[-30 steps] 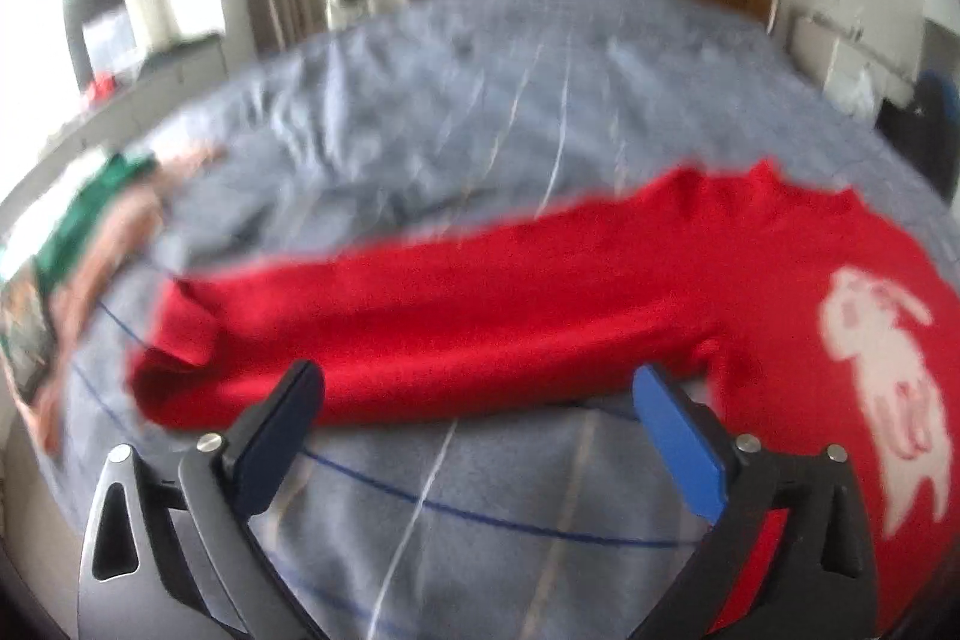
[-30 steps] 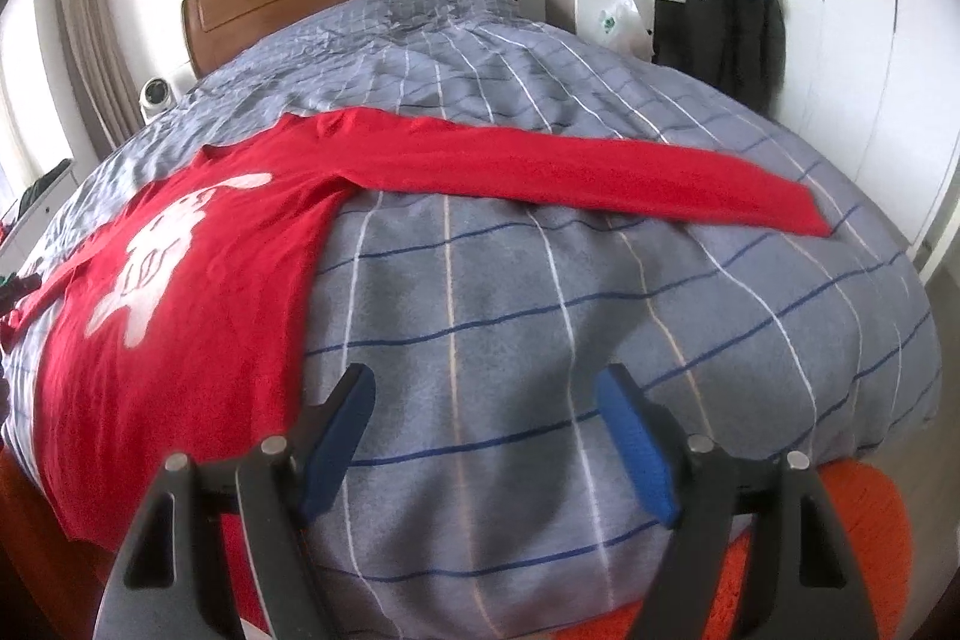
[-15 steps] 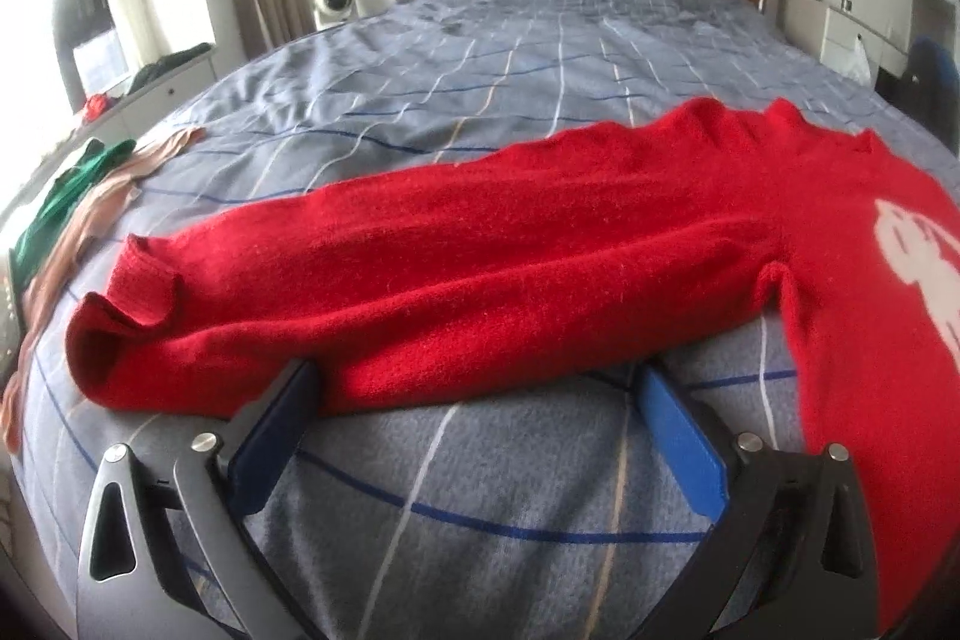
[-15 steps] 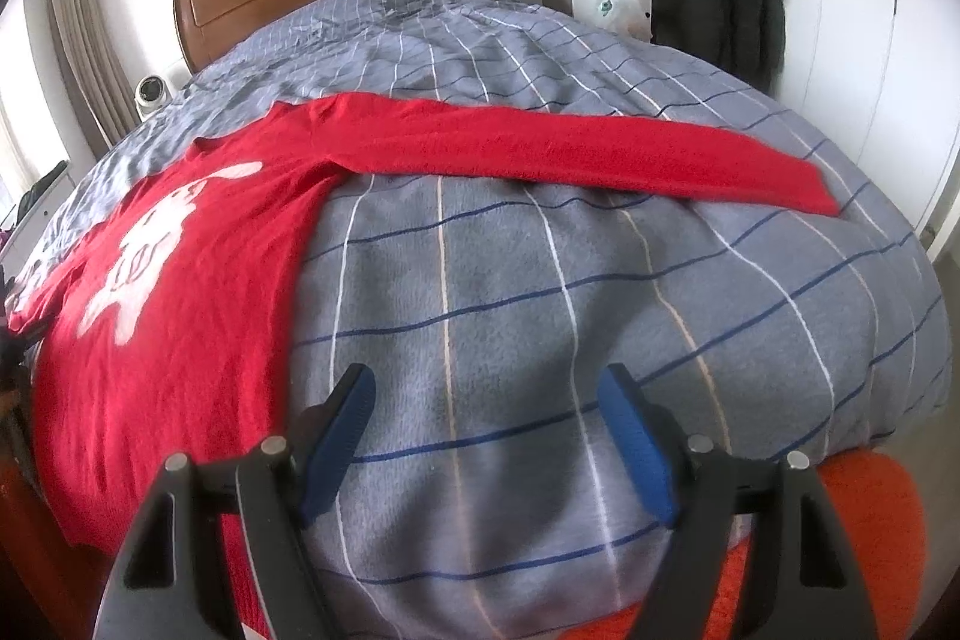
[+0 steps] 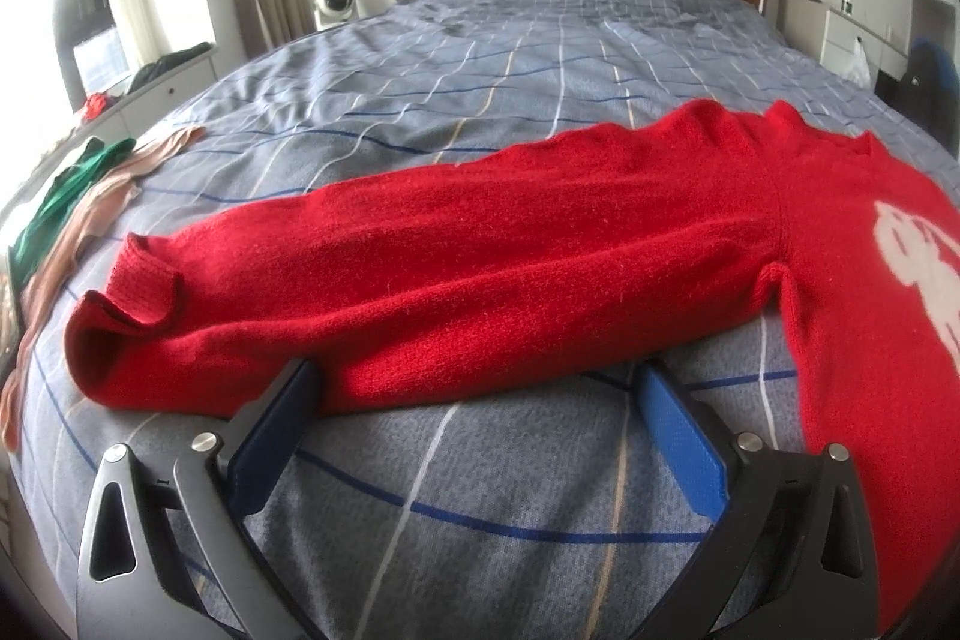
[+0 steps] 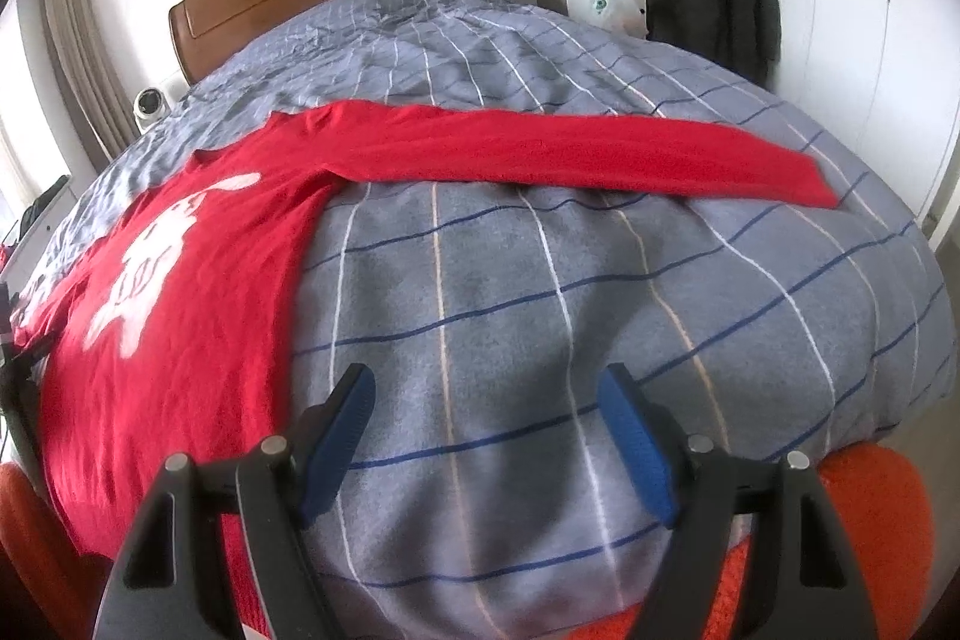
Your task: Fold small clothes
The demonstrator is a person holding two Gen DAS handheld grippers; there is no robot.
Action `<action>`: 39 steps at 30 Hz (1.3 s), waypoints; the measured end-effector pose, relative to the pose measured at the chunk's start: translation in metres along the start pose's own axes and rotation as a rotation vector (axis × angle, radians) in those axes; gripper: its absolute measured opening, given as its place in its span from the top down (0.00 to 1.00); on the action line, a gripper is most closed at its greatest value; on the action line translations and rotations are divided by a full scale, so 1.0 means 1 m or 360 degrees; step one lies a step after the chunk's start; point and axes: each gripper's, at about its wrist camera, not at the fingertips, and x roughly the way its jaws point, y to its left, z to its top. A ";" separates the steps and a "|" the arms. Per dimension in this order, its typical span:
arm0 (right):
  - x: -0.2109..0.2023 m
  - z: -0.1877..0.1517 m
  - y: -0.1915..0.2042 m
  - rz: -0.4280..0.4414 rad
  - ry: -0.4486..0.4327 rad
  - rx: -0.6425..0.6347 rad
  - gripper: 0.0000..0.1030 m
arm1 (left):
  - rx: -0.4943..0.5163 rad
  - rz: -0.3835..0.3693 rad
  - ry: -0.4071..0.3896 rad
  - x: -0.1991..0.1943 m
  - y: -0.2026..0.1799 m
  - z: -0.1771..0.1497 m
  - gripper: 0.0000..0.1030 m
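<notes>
Spread flat on grey checked bed [image 5: 480,490]: red knitted sweater [image 5: 480,268], sleeves out for folding. Left gripper [image 5: 474,388] jaws released at sleeve's 6 o'clock edge; right gripper [image 6: 486,400] jaws released, empty.

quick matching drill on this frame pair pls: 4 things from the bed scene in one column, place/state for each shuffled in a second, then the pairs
Things:
1. red sweater
2. left claw
3. right claw
4. green garment

Places/states:
A. open over bare checked bedspread, nothing between the pads
B. near the bed's left edge, beside a beige piece of clothing
C. spread flat, both sleeves stretched out sideways
D. open, tips at the near edge of a sleeve

Pairs: 1-C, 2-D, 3-A, 4-B
</notes>
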 end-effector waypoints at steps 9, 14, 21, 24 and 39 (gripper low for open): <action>-0.002 0.000 -0.012 0.0017 -0.0009 0.0088 0.26 | 0.0000 0.0000 0.0000 0.000 0.000 0.000 0.00; -0.003 0.000 -0.012 0.0030 -0.0012 0.0089 0.26 | 0.0000 0.0000 -0.0001 0.000 0.000 0.000 0.00; -0.001 -0.001 -0.011 0.0040 0.0006 0.0093 0.26 | 0.0000 0.0001 -0.0001 0.000 0.000 0.000 0.00; -0.001 -0.001 -0.010 0.0043 0.0011 0.0089 0.26 | 0.0000 0.0001 -0.0001 0.000 0.000 0.000 0.00; 0.008 -0.003 -0.005 0.0039 0.0054 0.0069 0.26 | 0.0000 0.0001 -0.0003 0.000 0.000 0.000 0.00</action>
